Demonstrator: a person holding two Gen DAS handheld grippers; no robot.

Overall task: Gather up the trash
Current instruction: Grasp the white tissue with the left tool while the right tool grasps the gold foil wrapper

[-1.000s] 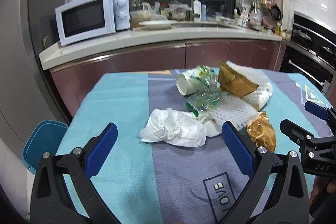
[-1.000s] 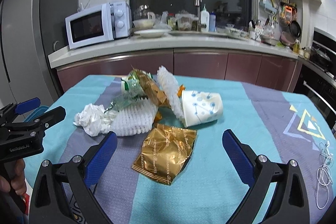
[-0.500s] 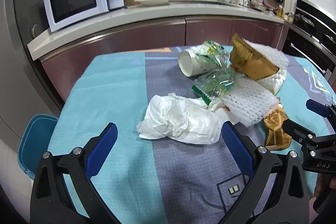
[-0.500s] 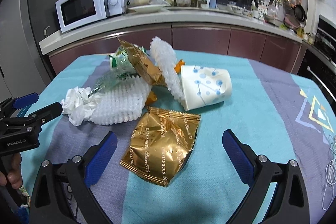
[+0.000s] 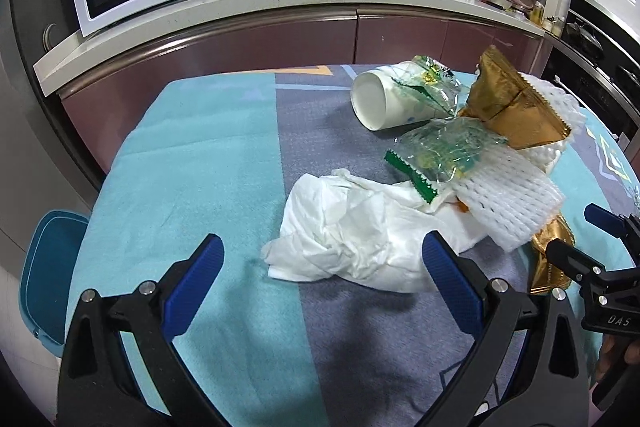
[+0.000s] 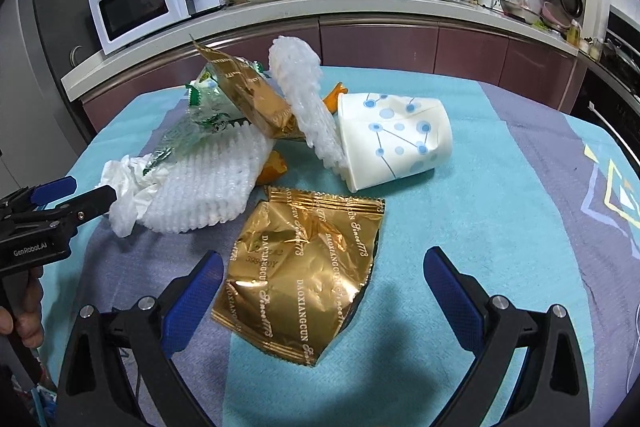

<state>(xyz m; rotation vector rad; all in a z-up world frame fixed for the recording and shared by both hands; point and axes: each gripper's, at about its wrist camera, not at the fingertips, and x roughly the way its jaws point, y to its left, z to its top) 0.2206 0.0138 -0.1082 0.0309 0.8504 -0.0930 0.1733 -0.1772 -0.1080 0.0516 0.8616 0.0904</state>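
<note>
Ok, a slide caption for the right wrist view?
Open right gripper poised over a gold foil wrapper, with a dotted paper cup lying on its side behind.

black claw arms, blue pads — silver screws

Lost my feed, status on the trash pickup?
Both grippers open, left at tissue, right at gold wrapper. Nothing grabbed. Path clear.

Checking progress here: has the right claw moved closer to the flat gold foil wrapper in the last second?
Yes. The right claw advanced toward the flat gold foil wrapper, which now lies between its open blue fingers.
</note>
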